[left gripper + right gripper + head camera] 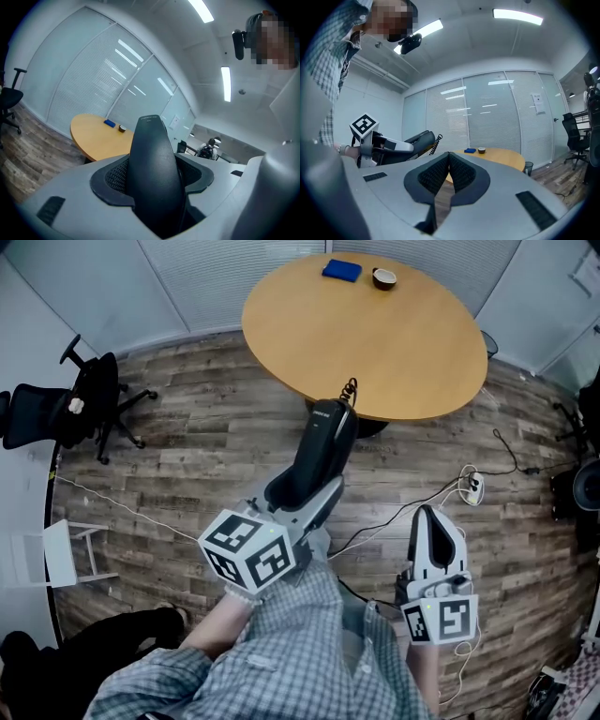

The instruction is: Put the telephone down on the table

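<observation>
Carrying the telephone (326, 442) in the left tongs (302, 495), with the jaws closed around the middle of its black body and standing wide only because of its thickness. Gripped near the middle most likely for balance, against tipping at either end. Held almost level and pointing ahead toward the round tabletop (375, 343). From the head view, the far end of the telephone and its coiled cord (351, 388) just at the near edge. Not possible to tell whether already over the wood or a little short of it. Not resting on anything yet: in the air, well above the wooden floor (187, 456).

Nothing in the right tongs (449, 174): pads pressed together, empty. Held low at the right side and apart from the telephone, probably to stay out of the way, with one grip enough for this object.

On the far side of the tabletop, a blue flat thing (341, 270) and a small bowl (383, 278), close beside each other. Plenty of bare wood on the near half, so probably best to lower the telephone there, flat on its long side, and to open the jaws only after contact. Worth watching the cord, liable to drag or catch at the edge.
</observation>
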The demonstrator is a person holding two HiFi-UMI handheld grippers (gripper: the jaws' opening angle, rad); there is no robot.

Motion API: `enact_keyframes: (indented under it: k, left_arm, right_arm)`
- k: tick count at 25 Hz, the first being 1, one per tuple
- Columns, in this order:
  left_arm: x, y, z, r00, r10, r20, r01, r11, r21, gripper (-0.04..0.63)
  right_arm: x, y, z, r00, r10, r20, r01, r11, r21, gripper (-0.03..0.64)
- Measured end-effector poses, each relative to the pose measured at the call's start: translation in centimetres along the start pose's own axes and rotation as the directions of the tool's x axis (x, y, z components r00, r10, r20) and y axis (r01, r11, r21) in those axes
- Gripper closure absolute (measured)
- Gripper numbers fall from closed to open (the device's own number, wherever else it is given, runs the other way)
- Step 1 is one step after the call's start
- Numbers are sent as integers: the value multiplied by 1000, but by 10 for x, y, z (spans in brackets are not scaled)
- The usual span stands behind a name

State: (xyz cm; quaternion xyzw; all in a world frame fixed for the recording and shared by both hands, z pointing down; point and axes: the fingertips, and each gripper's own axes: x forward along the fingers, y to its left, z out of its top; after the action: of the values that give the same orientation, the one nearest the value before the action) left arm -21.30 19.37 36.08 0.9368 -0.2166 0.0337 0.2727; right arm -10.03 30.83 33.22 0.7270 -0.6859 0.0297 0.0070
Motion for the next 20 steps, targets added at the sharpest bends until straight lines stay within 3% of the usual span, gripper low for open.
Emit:
enact_keyframes:
  k: [20]
  left_arm:
    - [134,82,103,997,-74,5,74,997,14,314]
  right_arm:
    - [162,-65,31,997,-74,28,75,997,-16,606]
